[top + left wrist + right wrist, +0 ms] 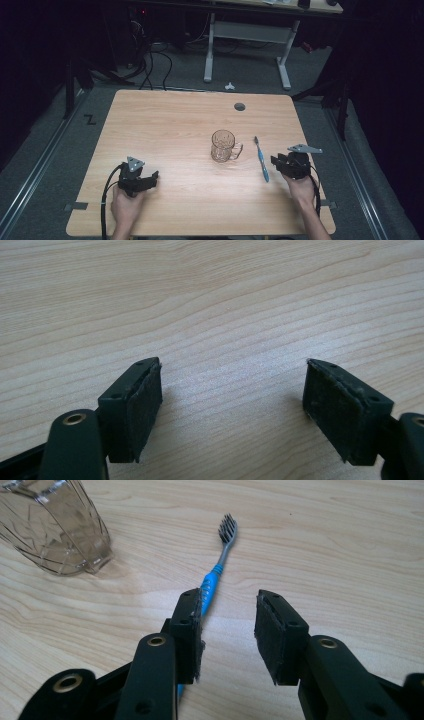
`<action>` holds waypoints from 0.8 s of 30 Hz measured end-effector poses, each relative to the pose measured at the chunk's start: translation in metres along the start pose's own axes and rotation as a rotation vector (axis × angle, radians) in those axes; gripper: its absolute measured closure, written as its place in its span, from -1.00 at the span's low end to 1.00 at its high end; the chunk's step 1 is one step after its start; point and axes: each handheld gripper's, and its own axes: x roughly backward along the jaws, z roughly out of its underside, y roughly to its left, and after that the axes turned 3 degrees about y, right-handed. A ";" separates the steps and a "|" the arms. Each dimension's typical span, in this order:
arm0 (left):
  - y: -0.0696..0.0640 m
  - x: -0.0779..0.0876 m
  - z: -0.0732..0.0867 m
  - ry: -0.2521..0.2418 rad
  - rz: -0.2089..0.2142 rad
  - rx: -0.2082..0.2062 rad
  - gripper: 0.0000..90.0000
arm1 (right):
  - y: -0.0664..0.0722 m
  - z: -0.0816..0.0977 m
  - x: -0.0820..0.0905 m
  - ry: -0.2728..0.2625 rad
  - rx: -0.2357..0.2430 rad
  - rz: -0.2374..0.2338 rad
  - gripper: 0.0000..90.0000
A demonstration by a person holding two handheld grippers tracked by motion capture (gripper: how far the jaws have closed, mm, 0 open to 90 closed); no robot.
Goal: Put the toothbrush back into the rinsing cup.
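A clear glass mug (pixel 223 146) (pixel 55 527) stands near the middle of the wooden table (pixel 165 125), its handle turned to the right. Just right of it lies a blue and grey toothbrush (pixel 261 159) (pixel 216 575), flat on the wood with its bristles at the far end. My right gripper (pixel 275 161) (pixel 227 615) is open just right of the brush's near end. The handle passes under its left jaw, and the gap between the pads is bare. My left gripper (pixel 150 177) (pixel 232 400) rests open on the front left of the table with nothing between its jaws.
A dark round cable hole (pixel 240 106) sits near the table's far edge. Beyond the table are a white desk frame (pixel 247 47) and loose cables (pixel 150 65) on the grey floor. Bare wood stretches across the table's left and far parts.
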 end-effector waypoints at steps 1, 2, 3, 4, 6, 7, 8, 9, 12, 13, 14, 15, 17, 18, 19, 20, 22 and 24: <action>0.000 0.000 0.000 0.000 0.000 0.000 -0.46 | 0.000 -0.001 0.000 0.004 0.002 -0.002 0.41; 0.000 0.000 0.000 -0.001 0.001 0.000 -0.46 | 0.001 -0.002 0.000 0.006 0.004 -0.002 0.41; 0.000 0.000 0.000 -0.001 0.001 0.000 -0.46 | 0.001 -0.002 0.000 0.006 0.004 -0.002 0.41; 0.000 0.000 0.000 -0.001 0.001 0.000 -0.46 | 0.001 -0.004 -0.001 0.008 0.005 -0.005 0.41; 0.000 0.000 0.000 -0.001 0.001 0.000 -0.46 | 0.002 -0.006 -0.001 0.009 0.008 -0.006 0.41; 0.000 0.000 0.000 -0.001 0.001 0.000 -0.46 | 0.002 -0.007 -0.001 0.008 0.009 -0.007 0.41; 0.000 0.000 0.000 -0.001 0.001 0.000 -0.46 | 0.002 -0.008 -0.001 0.008 0.012 -0.008 0.41; 0.000 0.000 0.000 -0.001 0.001 0.000 -0.46 | 0.003 -0.009 -0.001 0.009 0.012 -0.008 0.41; 0.000 0.000 0.000 -0.001 0.001 0.000 -0.46 | 0.003 -0.011 -0.001 0.007 0.013 -0.013 0.41; 0.000 0.000 0.000 -0.001 0.001 0.000 -0.46 | 0.003 -0.012 -0.001 0.007 0.013 -0.013 0.41; 0.000 0.000 0.000 -0.001 0.001 -0.001 -0.46 | 0.003 -0.013 -0.001 0.011 0.017 -0.013 0.41; 0.000 0.000 0.000 -0.001 0.001 -0.001 -0.46 | 0.004 -0.013 -0.001 0.012 0.018 -0.013 0.41; 0.000 0.000 0.000 0.000 0.001 -0.001 -0.46 | 0.004 -0.015 -0.001 0.013 0.020 -0.013 0.41; 0.000 0.000 0.000 0.000 0.001 -0.001 -0.46 | 0.004 -0.015 -0.001 0.013 0.020 -0.013 0.41; 0.000 0.000 0.000 0.000 0.001 -0.001 -0.46 | 0.004 -0.017 0.000 0.015 0.021 -0.012 0.41; 0.000 0.000 0.000 0.000 0.001 -0.001 -0.46 | 0.004 -0.018 0.000 0.015 0.022 -0.012 0.41; 0.000 0.000 0.000 -0.001 0.001 -0.001 -0.46 | 0.004 -0.021 -0.001 0.018 0.025 -0.012 0.41; 0.000 0.000 0.000 -0.001 0.001 -0.001 -0.46 | 0.004 -0.023 -0.001 0.017 0.028 -0.013 0.41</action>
